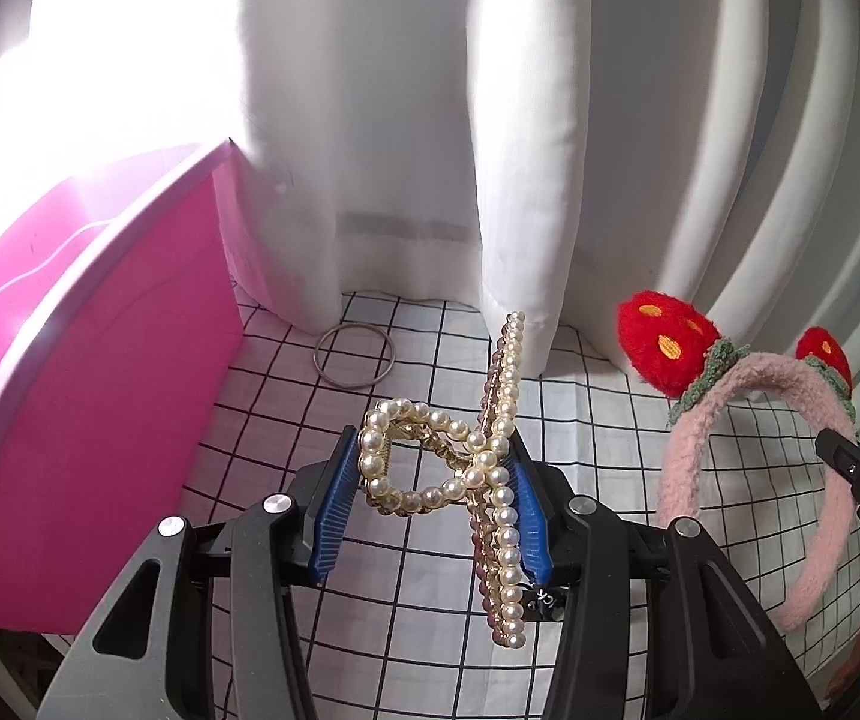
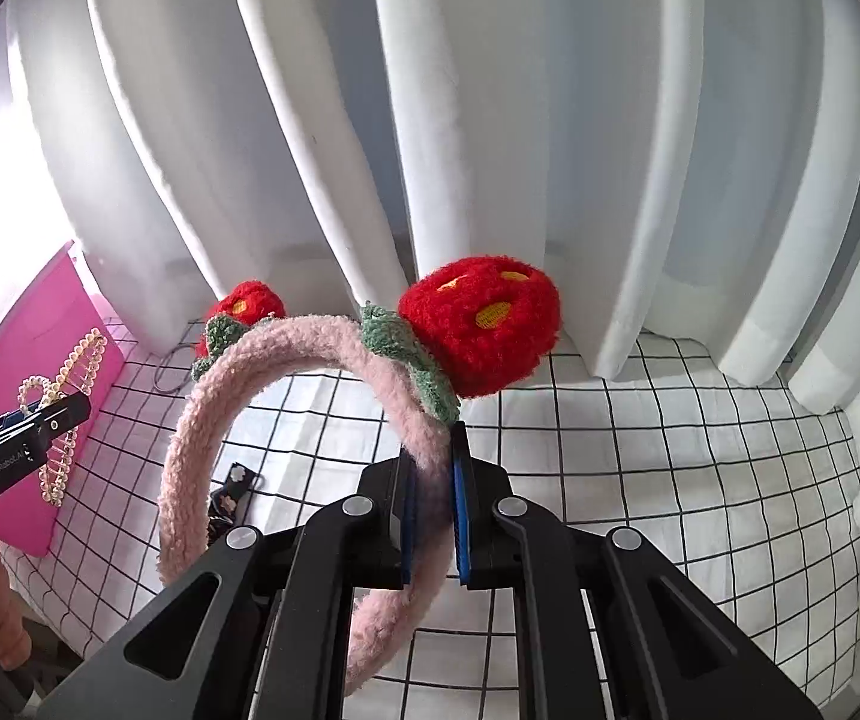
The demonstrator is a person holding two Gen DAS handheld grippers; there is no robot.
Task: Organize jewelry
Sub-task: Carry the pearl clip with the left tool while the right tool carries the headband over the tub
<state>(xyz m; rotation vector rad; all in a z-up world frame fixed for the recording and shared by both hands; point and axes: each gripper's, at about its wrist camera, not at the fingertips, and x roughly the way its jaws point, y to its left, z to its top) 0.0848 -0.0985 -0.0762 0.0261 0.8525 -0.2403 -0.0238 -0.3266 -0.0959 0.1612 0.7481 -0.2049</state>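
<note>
White curtain [image 2: 490, 120] behind; left tool [image 1: 430, 498] clamping pearl clip [image 1: 490, 480], right tool [image 2: 433, 516] clamping pink headband [image 2: 310, 348].

Pearl hair claw [image 1: 478, 480]: cream-white beads on gold metal. Headband [image 2: 286, 396]: fuzzy pale pink, with red strawberries [image 2: 484, 324] flecked yellow and green leaves. Box [image 1: 88, 390]: hot pink. Counter [image 2: 670, 480] cloth: white with black grid lines. Curtain [image 2: 490, 120]: plain white. Bangle [image 1: 353, 363]: dull silver. Pads [image 1: 334, 510]: blue, on black jaws.
</note>
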